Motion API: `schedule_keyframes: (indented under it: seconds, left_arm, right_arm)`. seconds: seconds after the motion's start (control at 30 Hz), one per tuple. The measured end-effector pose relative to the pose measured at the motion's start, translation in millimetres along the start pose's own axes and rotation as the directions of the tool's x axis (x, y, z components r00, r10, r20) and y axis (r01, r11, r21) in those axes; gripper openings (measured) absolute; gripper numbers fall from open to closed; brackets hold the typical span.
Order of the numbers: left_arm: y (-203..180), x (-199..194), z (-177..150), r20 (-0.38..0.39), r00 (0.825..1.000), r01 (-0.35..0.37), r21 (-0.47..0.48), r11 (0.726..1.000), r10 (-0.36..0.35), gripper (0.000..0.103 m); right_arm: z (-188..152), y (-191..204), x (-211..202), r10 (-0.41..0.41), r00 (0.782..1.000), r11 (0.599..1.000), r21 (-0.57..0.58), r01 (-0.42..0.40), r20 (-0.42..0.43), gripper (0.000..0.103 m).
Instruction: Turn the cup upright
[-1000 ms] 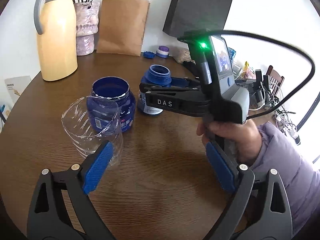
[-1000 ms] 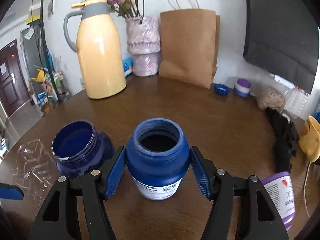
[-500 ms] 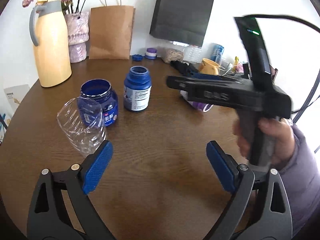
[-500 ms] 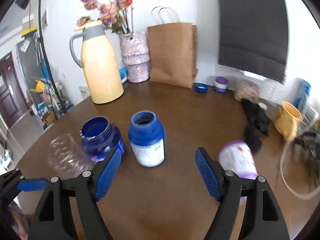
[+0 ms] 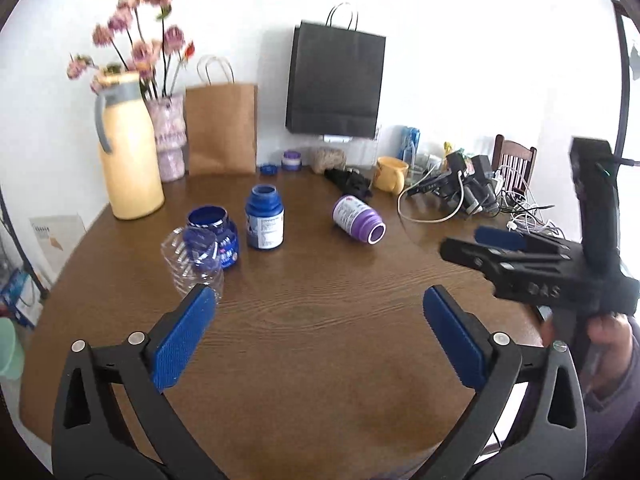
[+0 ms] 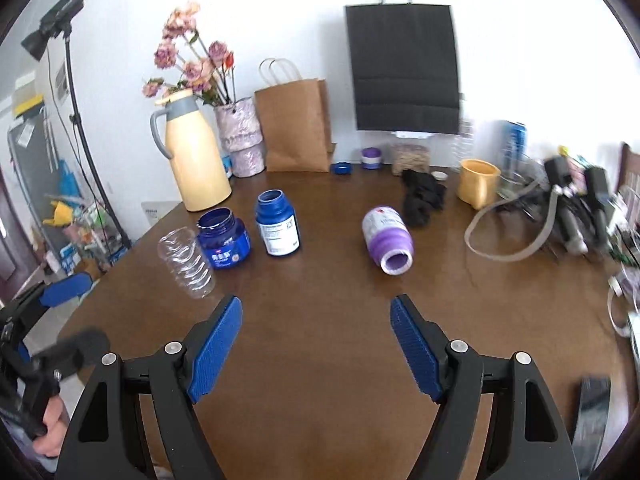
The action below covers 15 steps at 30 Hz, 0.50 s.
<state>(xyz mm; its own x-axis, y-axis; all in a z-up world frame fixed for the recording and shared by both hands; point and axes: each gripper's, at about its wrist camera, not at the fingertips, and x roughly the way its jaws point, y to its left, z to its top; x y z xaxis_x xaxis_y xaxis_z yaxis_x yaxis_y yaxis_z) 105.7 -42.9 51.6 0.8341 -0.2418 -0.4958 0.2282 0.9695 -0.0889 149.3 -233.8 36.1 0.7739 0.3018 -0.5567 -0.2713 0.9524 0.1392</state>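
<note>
Purple jar (image 6: 387, 237), 2 blue jars (image 6: 277, 224), yellow jug (image 6: 195, 160), brown wood-grain table (image 6: 320, 320), black bag (image 6: 404, 68)

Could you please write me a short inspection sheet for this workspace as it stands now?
Surface: round wooden table, bare in front.
Job's things: purple bottle on its side; tall blue bottle, wide blue jar and clear plastic cup upright.
Clutter: yellow jug, vase, brown bag, yellow mug.
Grippers: left gripper and right gripper open, empty.
Cables: tangle at right.
Surroundings: black bag on wall.
</note>
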Motion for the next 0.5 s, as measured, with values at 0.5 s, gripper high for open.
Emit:
schedule_keyframes:
  seconds: [0.5]
  left_arm:
    - [5,-108,-81,-0.002,0.965,-0.262,-0.024,0.965,0.262,0.103]
  right_arm:
    - [-109,70,-101,-0.036,0.999,0.999,-0.022,0.036,0.001,0.080]
